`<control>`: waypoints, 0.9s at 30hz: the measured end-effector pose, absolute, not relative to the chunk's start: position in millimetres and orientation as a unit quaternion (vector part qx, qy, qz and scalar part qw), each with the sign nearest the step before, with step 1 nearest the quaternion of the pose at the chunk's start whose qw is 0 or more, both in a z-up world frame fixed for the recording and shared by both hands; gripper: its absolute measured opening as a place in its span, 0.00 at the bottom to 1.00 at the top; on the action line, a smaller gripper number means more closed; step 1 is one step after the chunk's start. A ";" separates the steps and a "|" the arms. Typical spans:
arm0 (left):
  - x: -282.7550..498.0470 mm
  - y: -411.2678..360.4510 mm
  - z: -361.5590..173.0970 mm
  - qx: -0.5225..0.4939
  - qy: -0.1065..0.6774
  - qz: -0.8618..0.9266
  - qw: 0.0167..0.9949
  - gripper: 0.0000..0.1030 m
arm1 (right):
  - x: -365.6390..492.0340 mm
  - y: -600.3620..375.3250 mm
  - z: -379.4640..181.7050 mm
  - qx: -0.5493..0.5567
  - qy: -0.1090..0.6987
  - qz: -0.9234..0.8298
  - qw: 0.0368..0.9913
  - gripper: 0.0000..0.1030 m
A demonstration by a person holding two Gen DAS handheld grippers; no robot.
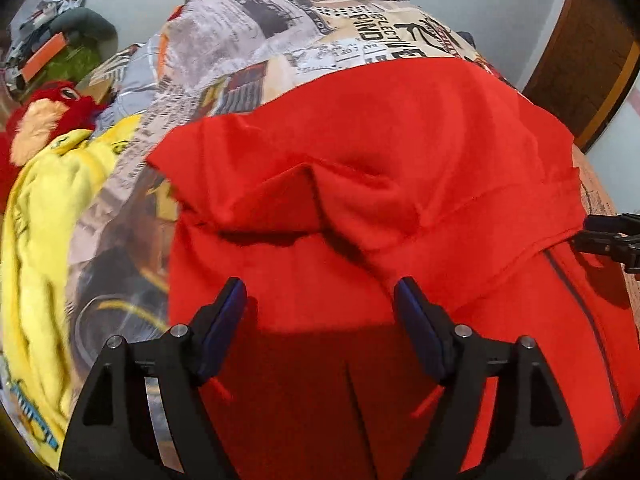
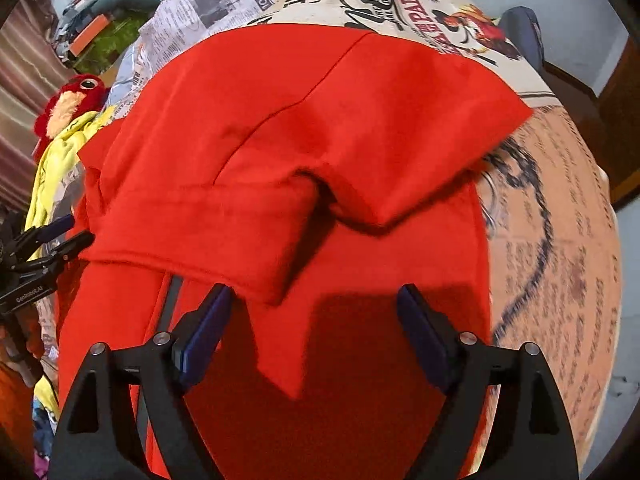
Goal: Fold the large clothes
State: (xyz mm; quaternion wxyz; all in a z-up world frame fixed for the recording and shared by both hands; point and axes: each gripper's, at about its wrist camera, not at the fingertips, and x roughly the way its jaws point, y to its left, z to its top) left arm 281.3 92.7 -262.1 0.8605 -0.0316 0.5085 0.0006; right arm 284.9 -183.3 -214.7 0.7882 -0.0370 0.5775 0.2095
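A large red garment (image 1: 360, 152) lies partly folded on a bed with a newspaper-print cover (image 1: 256, 48). Its upper part is folded over toward me with a crease across the middle; it also shows in the right wrist view (image 2: 280, 152). My left gripper (image 1: 320, 292) is open and empty, just above the red cloth near its front. My right gripper (image 2: 316, 300) is open and empty above the same cloth, near a folded flap. Each gripper shows at the edge of the other's view: the right gripper (image 1: 608, 236) and the left gripper (image 2: 60, 236).
A yellow garment (image 1: 44, 240) lies crumpled at the left of the bed. A red plush toy (image 1: 44, 116) sits beyond it, with clutter (image 1: 52, 40) behind. A dark wooden door frame (image 1: 588, 52) stands at the right. The print cover (image 2: 552, 240) lies bare at the right.
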 end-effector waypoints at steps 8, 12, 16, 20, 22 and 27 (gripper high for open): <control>238.6 97.8 -213.3 -0.015 0.475 0.015 0.880 0.75 | 264.5 -200.0 -173.9 -0.009 0.551 0.212 0.807 0.79; 217.5 108.3 -187.0 -0.015 0.456 0.025 0.889 0.75 | 250.8 -213.3 -150.2 0.003 0.532 0.205 0.821 0.79; 191.2 129.2 -165.0 -0.031 0.441 0.038 0.896 0.75 | 236.0 -228.9 -130.2 0.013 0.513 0.196 0.835 0.79; 168.9 150.4 -161.4 -0.060 0.446 0.048 0.892 0.76 | 224.8 -247.1 -121.7 0.021 0.501 0.185 0.845 0.80; 158.7 159.4 -167.0 -0.075 0.455 0.048 0.886 0.76 | 219.3 -255.7 -123.9 0.027 0.501 0.176 0.847 0.80; 130.8 172.6 -195.0 -0.112 0.492 0.035 0.863 0.76 | 206.9 -276.6 -145.5 0.039 0.528 0.163 0.833 0.80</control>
